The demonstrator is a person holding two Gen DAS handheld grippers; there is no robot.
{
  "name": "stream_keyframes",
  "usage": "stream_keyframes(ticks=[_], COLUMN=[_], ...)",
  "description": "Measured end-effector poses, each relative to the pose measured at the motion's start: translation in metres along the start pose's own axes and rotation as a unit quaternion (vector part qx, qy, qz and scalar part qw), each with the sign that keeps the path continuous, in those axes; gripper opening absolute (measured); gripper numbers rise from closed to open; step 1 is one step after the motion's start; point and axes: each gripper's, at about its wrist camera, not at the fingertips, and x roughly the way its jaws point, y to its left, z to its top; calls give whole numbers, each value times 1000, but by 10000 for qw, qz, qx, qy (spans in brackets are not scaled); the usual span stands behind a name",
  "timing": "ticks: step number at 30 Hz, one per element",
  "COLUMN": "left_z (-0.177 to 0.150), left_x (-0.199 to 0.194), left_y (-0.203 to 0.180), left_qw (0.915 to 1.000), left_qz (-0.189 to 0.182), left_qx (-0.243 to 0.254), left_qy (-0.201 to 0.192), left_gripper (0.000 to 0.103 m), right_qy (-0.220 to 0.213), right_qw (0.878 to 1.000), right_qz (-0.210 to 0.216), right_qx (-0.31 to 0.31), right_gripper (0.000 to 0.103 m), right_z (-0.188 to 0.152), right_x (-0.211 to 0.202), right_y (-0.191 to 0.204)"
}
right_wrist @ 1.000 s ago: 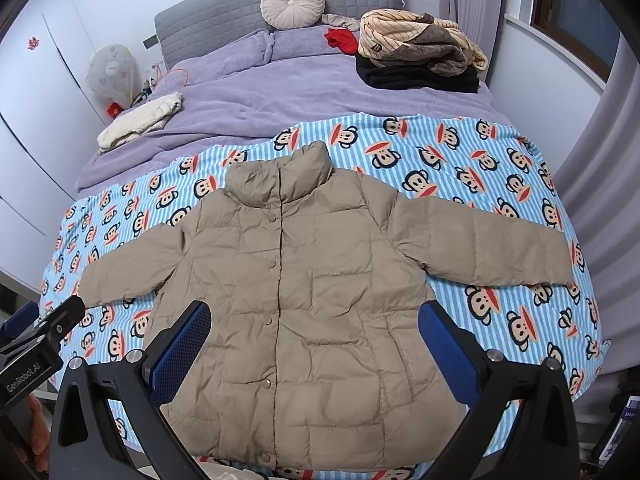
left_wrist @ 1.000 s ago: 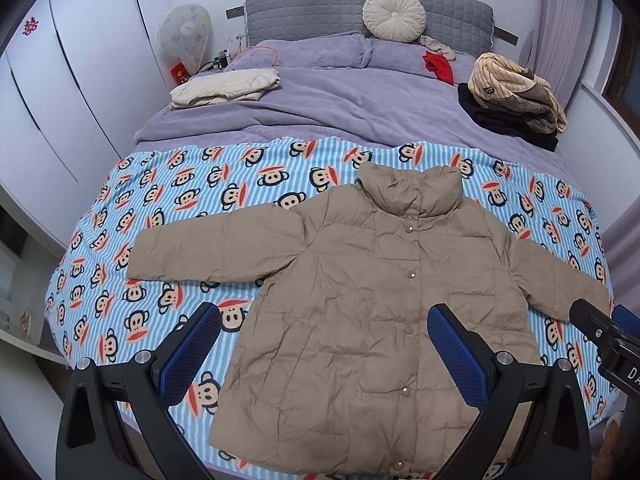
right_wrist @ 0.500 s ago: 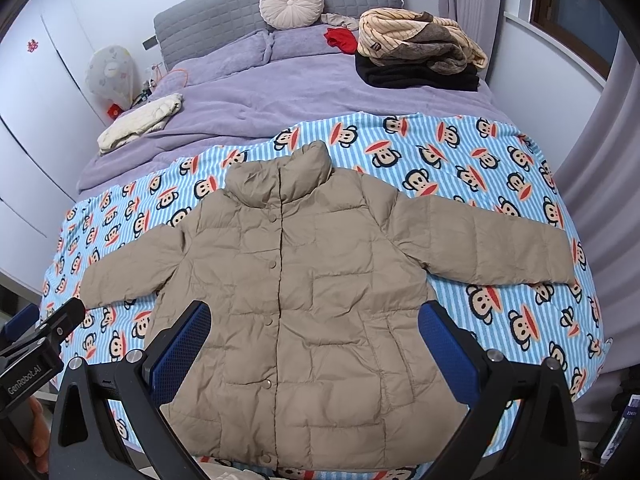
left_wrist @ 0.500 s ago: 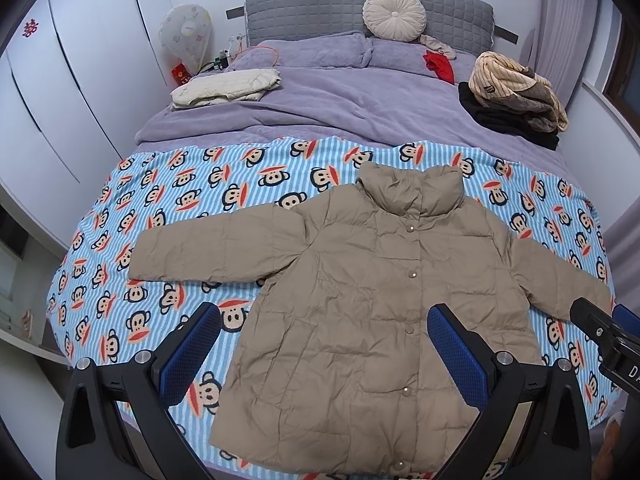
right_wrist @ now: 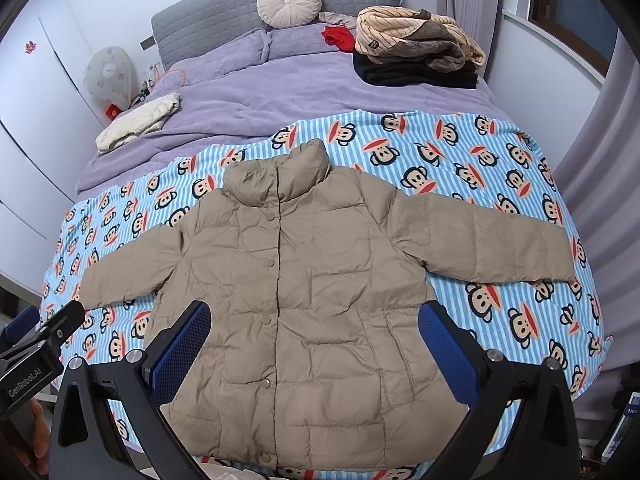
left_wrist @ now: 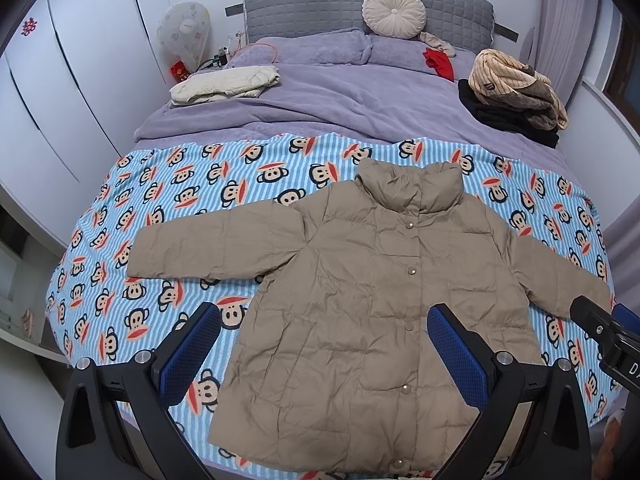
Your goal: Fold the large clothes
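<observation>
Change: almost none; against the views of a moment ago we see the tan puffer jacket (left_wrist: 376,292) lying as it did, and both grippers hang where they were, above the near edge of the bed.
Meaning for the task: we judge that folding has not begun; the jacket is spread flat, buttoned, collar to the far side, both sleeves stretched out sideways.
Left gripper (left_wrist: 324,352): jaws wide apart, nothing between the blue pads, held above the jacket's near hem.
Right gripper (right_wrist: 314,348): likewise spread wide and empty, above the lower front of the jacket.
Jacket's place: on the monkey-print blanket (left_wrist: 192,184), near half of the bed, hem at the near edge.
Likely first step: we expect a sleeve to go over the body, left sleeve (left_wrist: 208,246) or right sleeve (right_wrist: 480,240).
Around: a folded cream garment (left_wrist: 224,86) far left, a striped and dark pile of clothes (right_wrist: 416,48) far right, a round cushion (right_wrist: 289,1) at the headboard.
In the way: nothing lies on the jacket; the other clothes are well apart from it.
</observation>
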Motion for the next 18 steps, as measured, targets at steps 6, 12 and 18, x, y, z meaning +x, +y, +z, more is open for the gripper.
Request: stream_keyframes(ticks=[6, 12, 18], left_z=[3, 1, -3], left_x=[13, 45, 94], left_y=[6, 31, 77], left_qw=[9990, 9974, 9959], left_qz=[-356, -678, -690], left_qx=[-164, -236, -547], left_qy=[198, 23, 212], left_gripper=[103, 103, 103], right_qy=[223, 633, 1262], right_qw=[9997, 9947, 9864], right_qz=[90, 721, 1001], right_qx=[69, 372, 329], right_gripper=[103, 103, 103], right_z=[-1, 1, -2], right_x=[12, 36, 78], right_y=[-3, 6, 40])
